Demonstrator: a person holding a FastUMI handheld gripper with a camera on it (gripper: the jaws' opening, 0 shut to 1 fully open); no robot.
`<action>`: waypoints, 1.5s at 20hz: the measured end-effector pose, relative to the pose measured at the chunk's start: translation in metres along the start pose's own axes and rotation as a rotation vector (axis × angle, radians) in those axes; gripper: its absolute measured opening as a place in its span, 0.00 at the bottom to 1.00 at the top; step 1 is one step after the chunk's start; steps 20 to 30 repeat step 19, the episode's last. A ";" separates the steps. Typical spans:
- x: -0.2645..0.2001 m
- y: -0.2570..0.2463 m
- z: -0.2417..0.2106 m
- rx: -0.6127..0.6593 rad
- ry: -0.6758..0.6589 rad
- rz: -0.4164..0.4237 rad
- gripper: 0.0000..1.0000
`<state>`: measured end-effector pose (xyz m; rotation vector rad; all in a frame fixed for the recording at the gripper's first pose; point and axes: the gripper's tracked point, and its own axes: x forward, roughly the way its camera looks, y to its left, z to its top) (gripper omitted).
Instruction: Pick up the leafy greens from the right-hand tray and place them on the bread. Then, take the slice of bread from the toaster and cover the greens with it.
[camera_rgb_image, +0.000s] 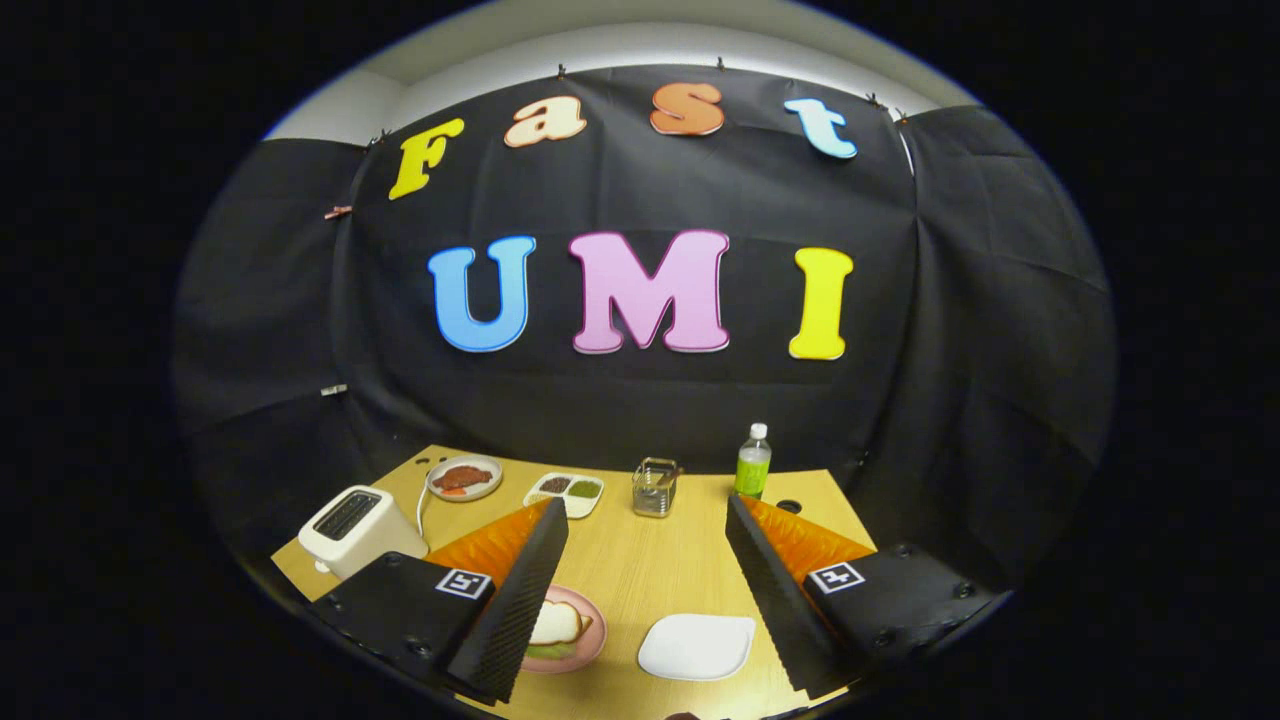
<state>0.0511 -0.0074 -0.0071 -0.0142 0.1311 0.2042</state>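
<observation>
The jaws of the gripper (648, 520) are standing wide apart, gripping nothing, above the light wooden worktop (640, 565). Between the fingers a white rounded-square plate (697, 646) is lying bare. Beside it, partly behind the left finger, a round pink plate (585, 640) is carrying a slice of bread (556, 624) resting on leafy greens (548, 651). Left of that a white toaster (356, 528) is standing. Farther back are sitting a white plate of red food (464, 477), a white divided tray (564, 493), a small metal-framed glass container (655, 487) and a green bottle with white cap (753, 461).
</observation>
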 end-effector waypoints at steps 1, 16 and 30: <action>-0.009 0.001 0.011 0.005 -0.034 -0.018 0.99; -0.074 0.026 0.027 0.023 -0.109 -0.124 0.98; -0.068 0.028 0.029 0.018 -0.098 -0.123 0.98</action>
